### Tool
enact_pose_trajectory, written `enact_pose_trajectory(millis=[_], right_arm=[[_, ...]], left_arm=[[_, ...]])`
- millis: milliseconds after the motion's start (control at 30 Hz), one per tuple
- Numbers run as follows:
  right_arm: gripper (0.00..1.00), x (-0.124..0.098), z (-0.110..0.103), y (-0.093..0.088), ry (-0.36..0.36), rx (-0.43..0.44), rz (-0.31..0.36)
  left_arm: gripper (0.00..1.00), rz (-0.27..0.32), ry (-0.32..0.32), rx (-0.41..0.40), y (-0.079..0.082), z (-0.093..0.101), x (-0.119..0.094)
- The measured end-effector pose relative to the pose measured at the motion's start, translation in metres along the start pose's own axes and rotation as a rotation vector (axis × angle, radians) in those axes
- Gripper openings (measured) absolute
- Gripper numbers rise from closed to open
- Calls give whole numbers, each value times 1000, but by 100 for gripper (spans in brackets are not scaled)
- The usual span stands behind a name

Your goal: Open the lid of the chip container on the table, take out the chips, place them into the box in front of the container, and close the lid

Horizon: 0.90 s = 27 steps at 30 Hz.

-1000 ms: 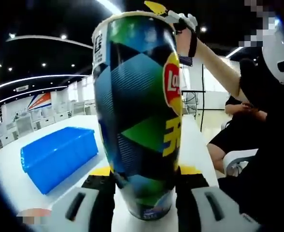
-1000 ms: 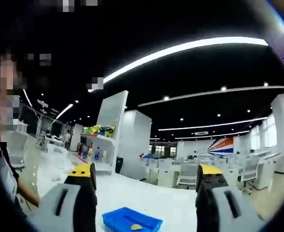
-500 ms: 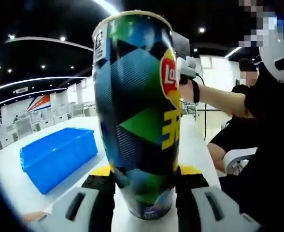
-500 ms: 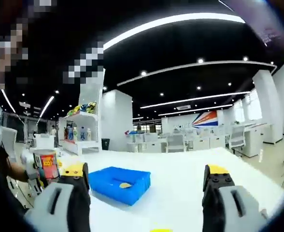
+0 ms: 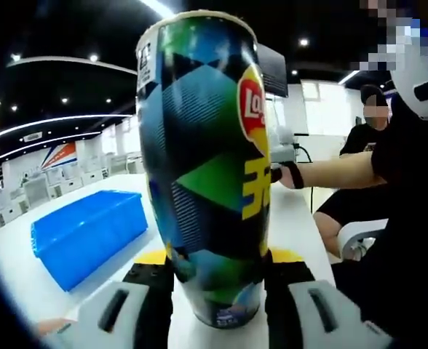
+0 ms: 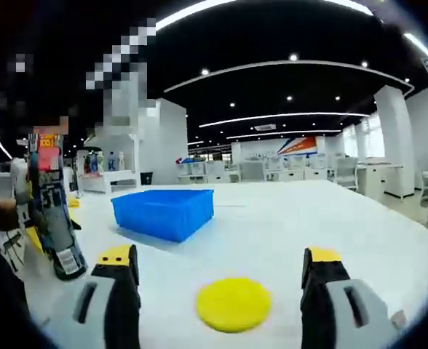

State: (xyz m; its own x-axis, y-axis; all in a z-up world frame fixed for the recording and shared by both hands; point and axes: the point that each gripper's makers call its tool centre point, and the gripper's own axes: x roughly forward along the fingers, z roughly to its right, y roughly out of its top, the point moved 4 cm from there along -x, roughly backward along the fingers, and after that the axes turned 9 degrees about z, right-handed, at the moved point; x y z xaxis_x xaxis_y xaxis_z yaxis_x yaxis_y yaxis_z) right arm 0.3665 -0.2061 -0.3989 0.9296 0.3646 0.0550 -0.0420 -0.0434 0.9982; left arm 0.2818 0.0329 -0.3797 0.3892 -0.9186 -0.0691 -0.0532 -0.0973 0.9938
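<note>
White counter (image 6: 330, 218) is stretching away under everything, the biggest thing in front of me. Next in size, the blue box (image 6: 164, 213) is sitting on it, well apart from the right gripper and with its open top facing up; in the left gripper view the same box (image 5: 86, 233) is lying to the left of the can. I cannot tell from here what is lying inside it.

The chip container (image 5: 203, 167) is standing upright on the counter, and the left gripper (image 5: 212, 273) is pinching it low down, 1 of its fingers (image 5: 154, 291) pressing each side of the can near its base. Its top rim is looking bare, with no lid on it. In the right gripper view the can (image 6: 52, 211) is showing at the far left, tilted by the lens.

Smallest, the yellow lid (image 6: 234, 305) is lying flat on the counter, and the right gripper (image 6: 221, 291) is hanging over it with its 2 fingers spread wide, 1 either side, touching nothing.

I judge that the lid is already off and the chips are the step in hand. The next move, I think, is calling for the free right gripper to reach into the can's mouth while the left is steadying it, then carry chips across to the box.
</note>
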Motion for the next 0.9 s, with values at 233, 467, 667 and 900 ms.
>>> enact_pose_trajectory(millis=[233,467,667,900], right_arm=[[87,0,2,-26,-23,-6,-74],[79,-1,3,-29,-44,-19,-88],[74,-1,-1,-34,-29,-52,-114],[44,-4,0,-34,-45,-49,-146]], left_arm=[[49,-1,-1,-6,0,0,0],[49,-1,-6,-11,-1,-1,0],[49,0,-5,-10,-1,-1,0],[49,-1,0,0,-2,-1,0]])
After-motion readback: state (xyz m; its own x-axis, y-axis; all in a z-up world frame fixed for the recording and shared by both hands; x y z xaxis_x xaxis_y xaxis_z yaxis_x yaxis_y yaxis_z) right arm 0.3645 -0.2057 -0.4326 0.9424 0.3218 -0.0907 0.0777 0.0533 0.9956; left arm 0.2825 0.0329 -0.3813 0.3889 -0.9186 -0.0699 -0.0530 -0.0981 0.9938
